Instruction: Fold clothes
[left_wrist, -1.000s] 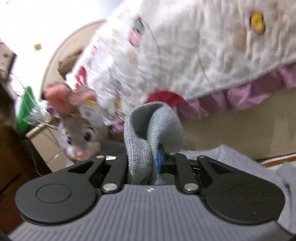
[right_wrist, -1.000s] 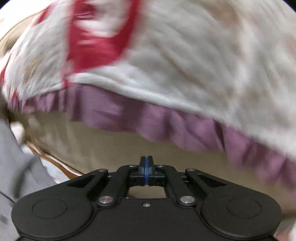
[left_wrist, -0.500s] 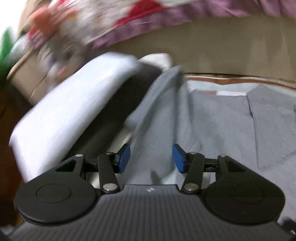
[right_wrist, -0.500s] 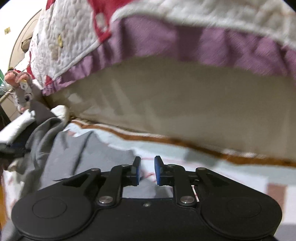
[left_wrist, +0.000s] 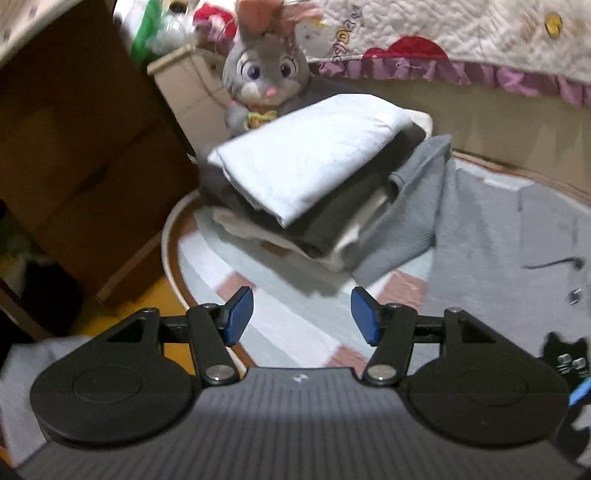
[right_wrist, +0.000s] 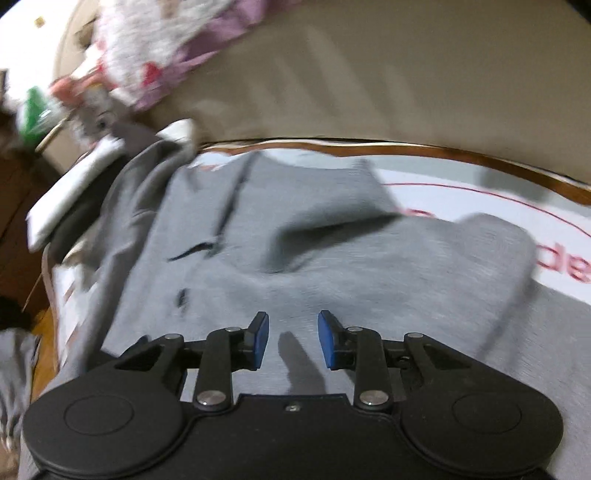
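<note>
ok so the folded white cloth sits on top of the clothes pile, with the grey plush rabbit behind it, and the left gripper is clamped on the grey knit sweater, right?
Not quite. The left gripper holds nothing: its jaws are opening, empty, in the left wrist view. The folded white cloth does top the pile, grey plush rabbit behind; the grey knit sweater lies loose.

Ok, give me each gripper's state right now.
Left gripper: jaws opening, nothing between them.
Right gripper: jaws opening, nothing gripped, above the grey shirt.

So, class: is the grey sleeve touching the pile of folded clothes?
Touching. The left wrist view shows the grey sleeve draped up against the side of the pile, with no gap between them.
</note>
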